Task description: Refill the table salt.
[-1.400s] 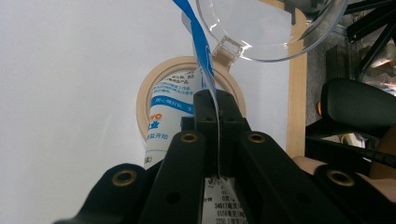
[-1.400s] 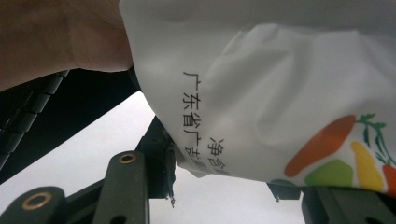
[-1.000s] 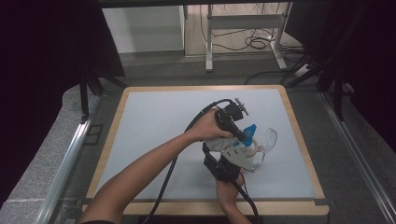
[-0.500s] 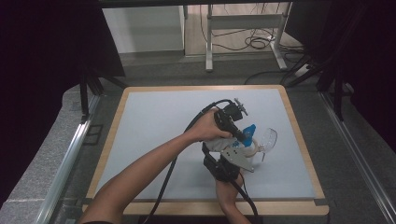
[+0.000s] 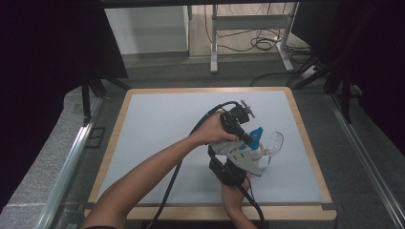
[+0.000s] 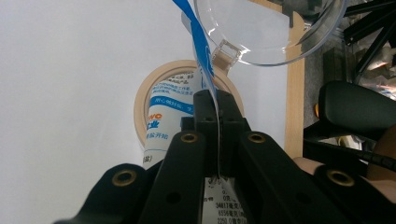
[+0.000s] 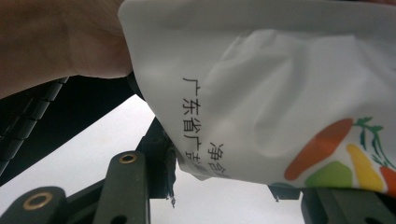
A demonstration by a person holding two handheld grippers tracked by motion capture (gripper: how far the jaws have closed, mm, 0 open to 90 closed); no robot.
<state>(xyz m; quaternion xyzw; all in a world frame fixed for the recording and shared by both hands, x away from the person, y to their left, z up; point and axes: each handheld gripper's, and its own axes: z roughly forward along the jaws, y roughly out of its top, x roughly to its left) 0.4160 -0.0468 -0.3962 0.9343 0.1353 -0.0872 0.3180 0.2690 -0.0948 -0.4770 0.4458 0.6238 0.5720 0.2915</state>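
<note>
- The left gripper, reached across from the person's left hand, has its black jaws pressed together on the blue top edge of a white plastic bag printed with blue and black text. In the left gripper view the thin blue strip runs straight down between the closed jaws.
- The right gripper, topped by its grey three-cornered plate, comes up from the near edge of the table. Its jaws stand partly spread, one on either side of the bag's lower body; the right gripper view shows the white film with a carrot-and-vegetable print bulging between them. They appear to pinch the bag, though the pad contact itself is hidden by the film.
- My reading of the hold: one gripper pins the top seam while the other steadies the body, so the bag stays upright and taut, probably to tear or pull the top open.
- The bag sits on the right half of the pale grey tabletop, nearer the near edge than the far one, between the two grippers.
- A clear plastic lens-shaped piece, seemingly safety glasses, lies just beyond the bag toward the right edge; in the left gripper view its rim is right beside the blue strip.
- A roll of beige masking tape lies flat on the table under the bag.
</note>
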